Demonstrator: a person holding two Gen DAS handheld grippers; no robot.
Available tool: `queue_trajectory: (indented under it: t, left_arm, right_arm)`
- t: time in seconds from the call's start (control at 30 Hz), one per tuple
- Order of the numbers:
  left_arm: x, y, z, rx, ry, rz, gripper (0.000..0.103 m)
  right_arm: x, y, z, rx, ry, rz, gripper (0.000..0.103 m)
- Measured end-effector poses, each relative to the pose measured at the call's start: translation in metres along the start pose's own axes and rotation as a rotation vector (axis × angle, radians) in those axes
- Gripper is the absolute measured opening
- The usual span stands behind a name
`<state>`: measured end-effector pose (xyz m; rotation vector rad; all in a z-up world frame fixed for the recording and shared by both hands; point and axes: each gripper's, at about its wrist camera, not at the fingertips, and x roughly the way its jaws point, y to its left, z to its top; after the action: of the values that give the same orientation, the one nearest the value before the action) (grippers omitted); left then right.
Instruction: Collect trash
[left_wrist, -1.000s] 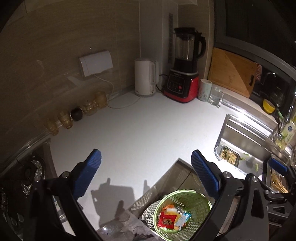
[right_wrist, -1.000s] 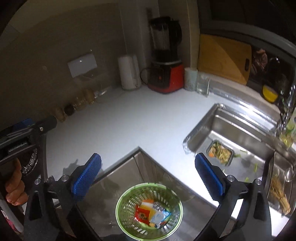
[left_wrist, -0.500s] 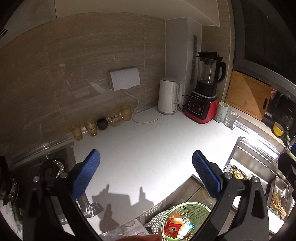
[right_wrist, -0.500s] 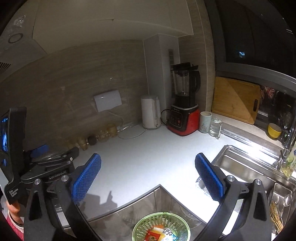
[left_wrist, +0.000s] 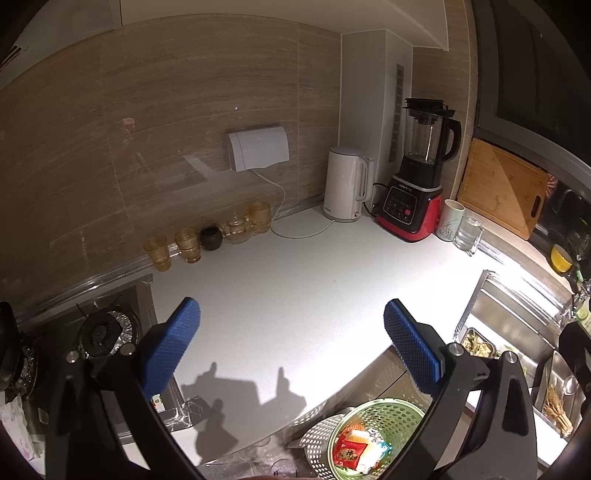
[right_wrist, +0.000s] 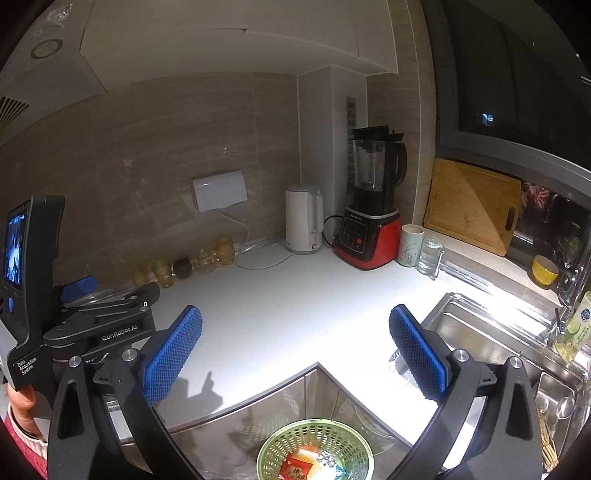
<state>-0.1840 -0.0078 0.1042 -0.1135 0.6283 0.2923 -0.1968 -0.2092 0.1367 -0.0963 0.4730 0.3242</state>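
A green mesh basket (left_wrist: 400, 413) (right_wrist: 277, 441) stands on the floor below the counter's inner corner. It holds wrappers, among them a red packet (left_wrist: 347, 454) (right_wrist: 295, 470). My left gripper (left_wrist: 291, 343) hangs open above the white counter (left_wrist: 295, 295), nothing between its blue pads. My right gripper (right_wrist: 295, 350) is also open and empty, over the counter's front edge (right_wrist: 258, 397). The left gripper's body (right_wrist: 99, 328) shows at the left of the right wrist view, held by a hand (right_wrist: 18, 410). No loose trash shows on the counter.
Along the back wall stand amber glasses (left_wrist: 188, 243), a white kettle (left_wrist: 345, 188), a red blender (left_wrist: 417, 192), a mug (left_wrist: 448, 219) and a glass (left_wrist: 467, 234). A steel sink (right_wrist: 491, 339) with a food tray (left_wrist: 476, 341) lies right. A gas hob (left_wrist: 99, 332) sits left.
Both grippers have risen and tilted up, so the basket has slid to the bottom of each view and more wall shows. Jaws stayed open.
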Motion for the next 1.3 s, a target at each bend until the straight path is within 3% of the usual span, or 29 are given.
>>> queue_trajectory:
  t: [1.3]
  left_arm:
    - [0.022, -0.010, 0.006, 0.060, 0.029, -0.062, 0.095]
  right_arm:
    - [0.015, -0.005, -0.001, 0.041, 0.022, -0.069, 0.101]
